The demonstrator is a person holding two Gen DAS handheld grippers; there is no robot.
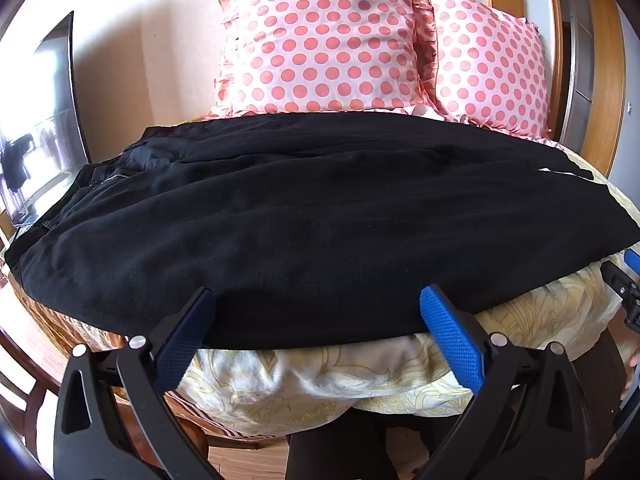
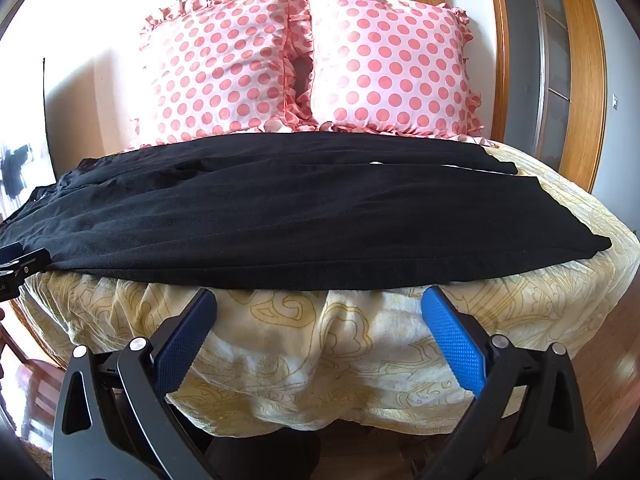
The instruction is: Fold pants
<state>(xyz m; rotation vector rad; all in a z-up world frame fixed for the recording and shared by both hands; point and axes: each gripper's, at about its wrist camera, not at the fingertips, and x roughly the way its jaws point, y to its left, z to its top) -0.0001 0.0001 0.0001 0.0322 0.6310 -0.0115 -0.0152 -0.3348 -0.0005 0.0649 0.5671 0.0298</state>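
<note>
Black pants (image 1: 312, 216) lie flat across the bed, waistband at the left and leg ends at the right; they also show in the right wrist view (image 2: 256, 220). My left gripper (image 1: 316, 300) is open, its blue pads at the near edge of the pants, empty. My right gripper (image 2: 320, 300) is open and empty, just short of the pants' near edge, over the bedspread. The right gripper's tip shows at the right edge of the left wrist view (image 1: 628, 280). The left gripper shows at the left edge of the right wrist view (image 2: 20, 264).
The bed has a yellow patterned bedspread (image 2: 360, 340) hanging over its near edge. Two pink polka-dot pillows (image 1: 324, 40) (image 2: 388, 64) stand behind the pants. A dark screen (image 1: 44, 120) is at the left, a wooden door frame (image 2: 580, 80) at the right.
</note>
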